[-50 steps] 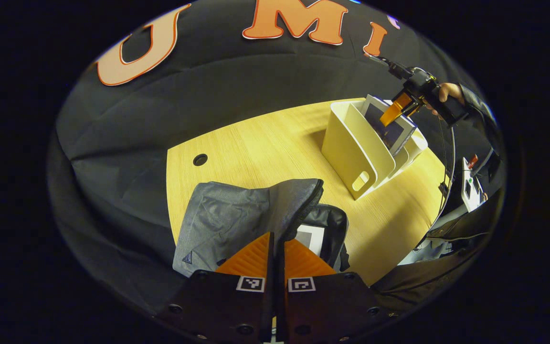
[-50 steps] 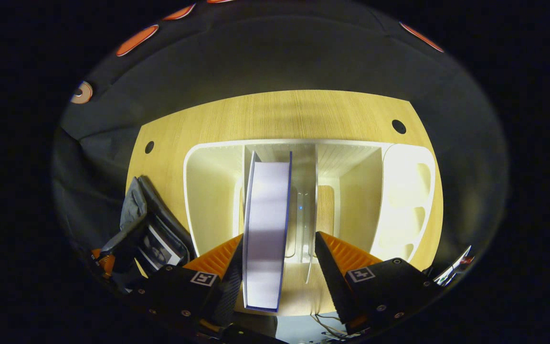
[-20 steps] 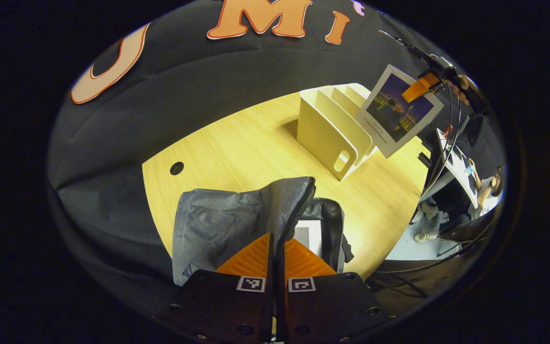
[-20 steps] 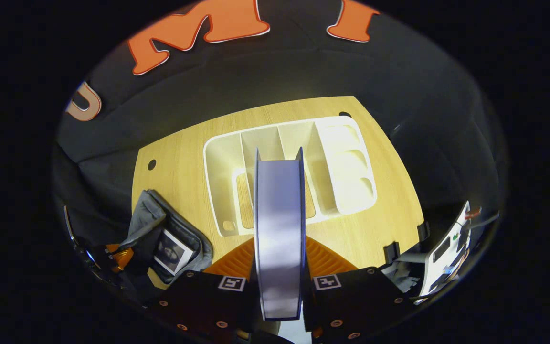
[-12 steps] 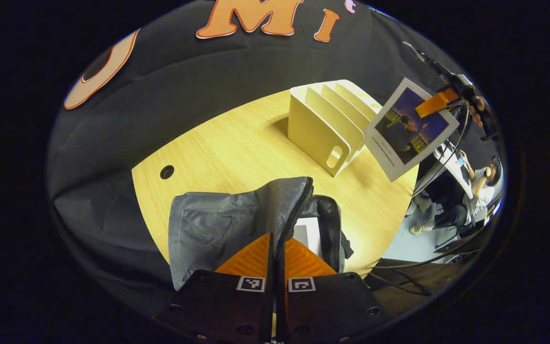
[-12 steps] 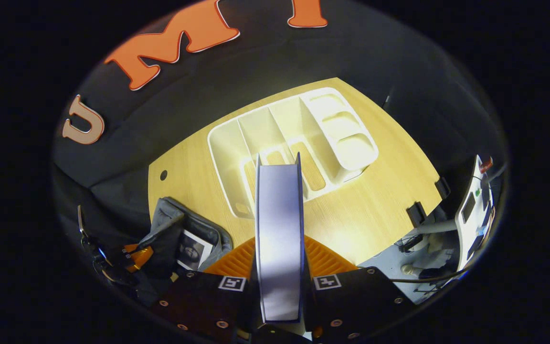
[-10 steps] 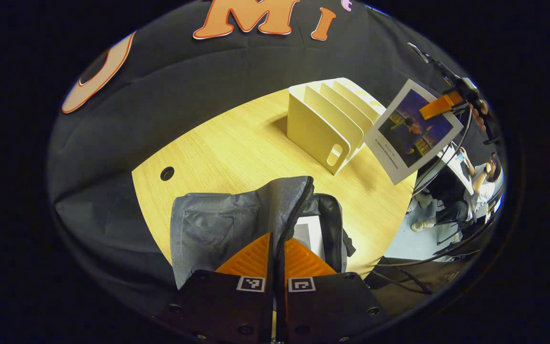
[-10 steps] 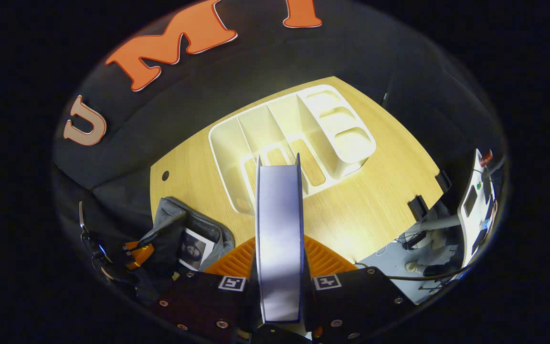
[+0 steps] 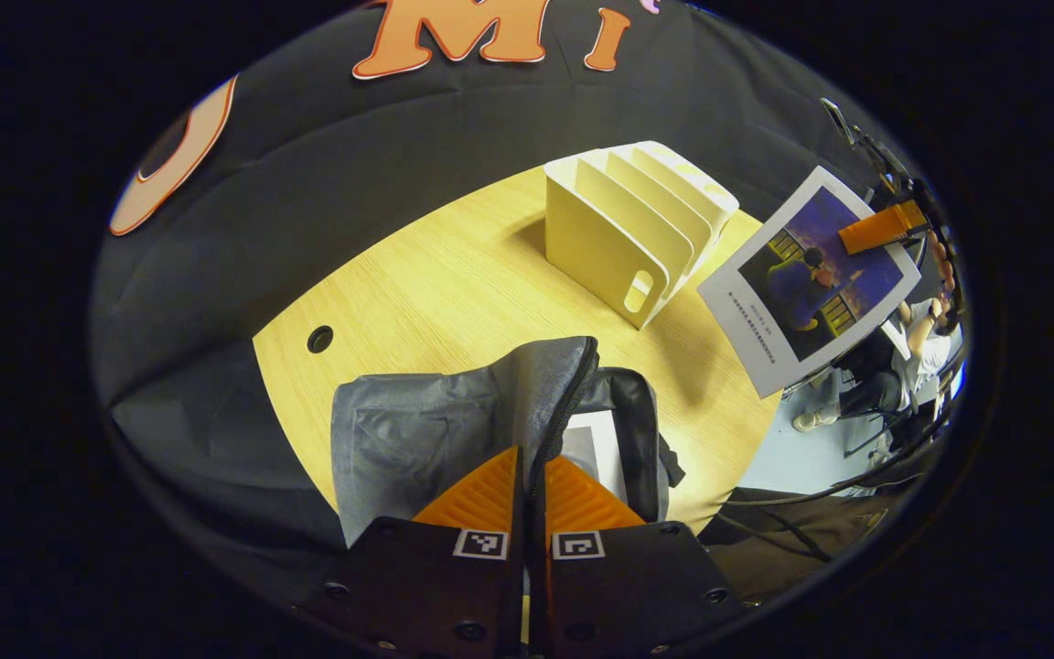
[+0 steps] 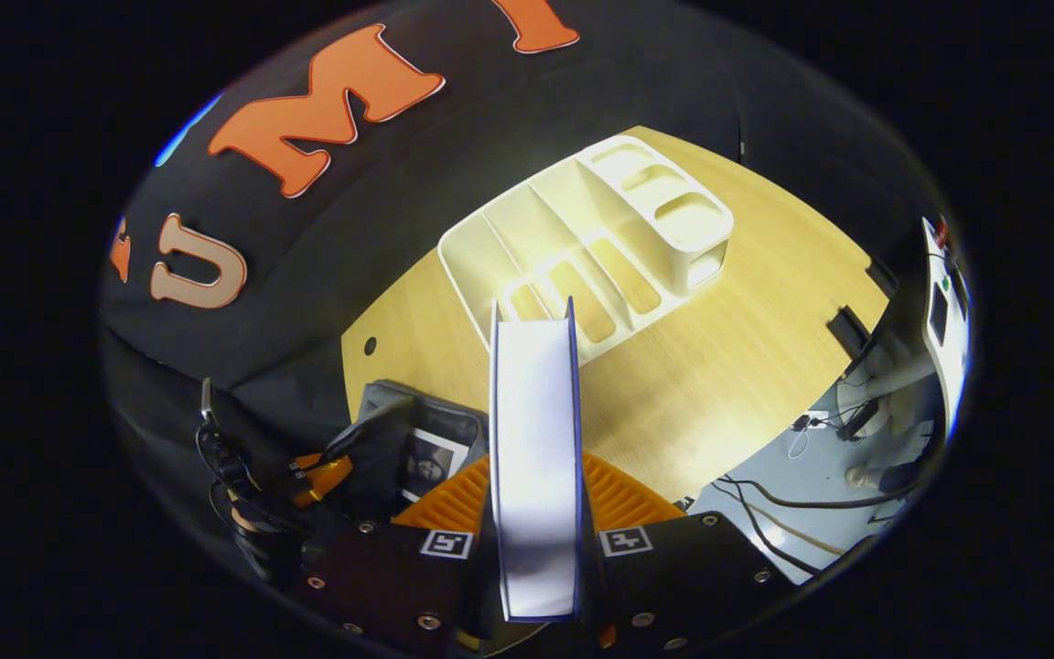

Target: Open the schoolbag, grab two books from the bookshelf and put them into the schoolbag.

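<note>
A: The right gripper (image 10: 534,513) has both fingers pressed on a book (image 10: 534,458), which stands on edge between them and points straight ahead of it. In the left gripper view the same book (image 9: 811,275) hangs in the air, pinched near its top corner.

B: And the left gripper (image 9: 527,485)?

A: Its fingers are pressed together on the edge of the bag's (image 9: 454,421) flap, right along the zip. I'd say that is to keep the mouth open so the book has a gap to go into.

B: Where is the bag from the right gripper?

A: Below and to its left, near its fingers; the bag (image 10: 417,439) lies open there with the left gripper (image 10: 321,476) at its rim.

B: Anything inside?

A: A first book (image 9: 596,444) lies in the opening just ahead of the left gripper's fingers. So one seems packed, and this would be the second.

B: And the shelf?

A: The shelf (image 10: 591,247) stands ahead of the right gripper, beyond the book, on the table (image 10: 719,366); its slots look bare. From the left gripper the shelf (image 9: 628,238) is ahead and to the right, well apart from the bag.
</note>
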Tool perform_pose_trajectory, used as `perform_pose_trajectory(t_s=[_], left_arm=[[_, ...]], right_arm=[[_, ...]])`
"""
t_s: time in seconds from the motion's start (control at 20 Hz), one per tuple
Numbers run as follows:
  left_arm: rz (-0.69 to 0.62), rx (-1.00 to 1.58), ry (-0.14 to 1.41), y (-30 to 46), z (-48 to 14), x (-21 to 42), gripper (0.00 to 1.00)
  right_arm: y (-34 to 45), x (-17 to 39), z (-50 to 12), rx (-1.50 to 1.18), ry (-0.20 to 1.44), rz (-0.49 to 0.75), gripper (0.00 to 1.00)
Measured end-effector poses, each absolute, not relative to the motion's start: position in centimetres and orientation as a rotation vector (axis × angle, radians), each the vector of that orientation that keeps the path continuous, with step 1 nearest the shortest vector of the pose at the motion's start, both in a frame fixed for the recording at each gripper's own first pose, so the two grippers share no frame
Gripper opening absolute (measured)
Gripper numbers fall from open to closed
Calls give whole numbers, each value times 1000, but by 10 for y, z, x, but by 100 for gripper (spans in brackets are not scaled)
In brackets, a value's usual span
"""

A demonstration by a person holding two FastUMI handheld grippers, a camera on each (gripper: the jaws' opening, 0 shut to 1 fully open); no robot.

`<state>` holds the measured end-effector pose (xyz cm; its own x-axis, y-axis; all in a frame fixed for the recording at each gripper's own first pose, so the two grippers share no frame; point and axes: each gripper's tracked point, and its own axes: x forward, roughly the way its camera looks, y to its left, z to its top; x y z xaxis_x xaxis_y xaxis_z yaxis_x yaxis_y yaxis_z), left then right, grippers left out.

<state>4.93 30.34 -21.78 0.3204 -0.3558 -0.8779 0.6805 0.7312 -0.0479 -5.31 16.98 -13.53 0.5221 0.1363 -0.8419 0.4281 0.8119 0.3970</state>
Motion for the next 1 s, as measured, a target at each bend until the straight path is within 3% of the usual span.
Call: perform_pose_trajectory(t_s=[0.55, 1.0], left_arm=[[-679, 363, 990, 314, -187, 61, 4], [-660, 343, 945, 320, -166, 67, 4]], right_arm=[[277, -25, -130, 823, 958, 27, 36], [340, -10, -178, 967, 966, 68, 35]])
